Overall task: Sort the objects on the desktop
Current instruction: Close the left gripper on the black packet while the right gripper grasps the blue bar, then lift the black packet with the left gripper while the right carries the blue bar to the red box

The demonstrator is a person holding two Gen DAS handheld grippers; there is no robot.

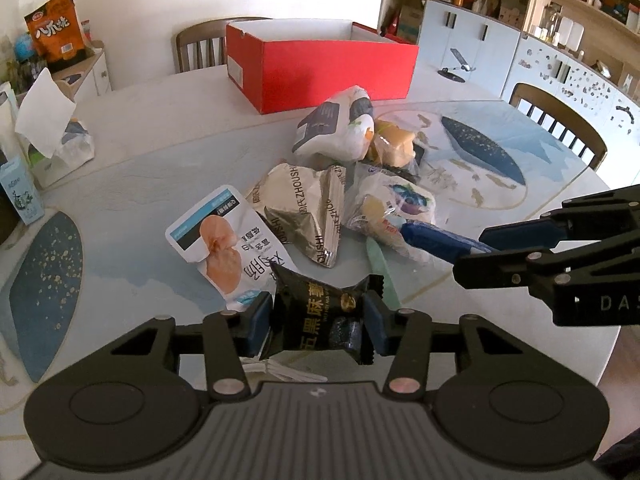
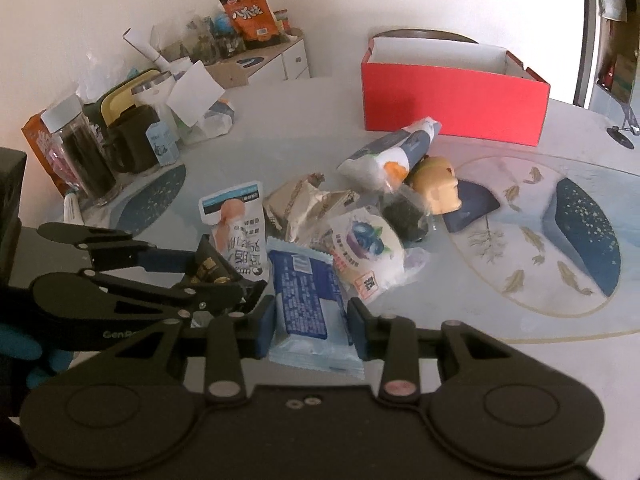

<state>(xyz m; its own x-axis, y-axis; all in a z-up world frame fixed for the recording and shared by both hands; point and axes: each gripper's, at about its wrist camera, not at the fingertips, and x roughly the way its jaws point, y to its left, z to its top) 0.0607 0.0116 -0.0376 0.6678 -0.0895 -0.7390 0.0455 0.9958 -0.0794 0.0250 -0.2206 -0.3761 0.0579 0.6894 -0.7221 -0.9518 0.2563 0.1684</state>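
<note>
My left gripper (image 1: 316,320) is shut on a black snack packet (image 1: 320,312) with gold lettering, held above the table's near edge. It also shows in the right wrist view (image 2: 210,270). My right gripper (image 2: 312,320) is shut on a blue snack packet (image 2: 306,300), which shows edge-on in the left wrist view (image 1: 436,240). A pile of snack packets (image 1: 316,200) lies mid-table: a white chicken-breast pouch (image 1: 216,248), a gold foil pack (image 1: 304,208), a blueberry bun (image 2: 368,252). An open red box (image 1: 320,68) stands behind the pile.
A tissue pack (image 1: 52,132), small carton (image 1: 20,192), jars and a mug (image 2: 128,144) crowd the table's left side. Wooden chairs (image 1: 560,120) stand behind and right of the table. A yellow toy (image 2: 438,192) and a dark blue item (image 2: 472,206) lie right of the pile.
</note>
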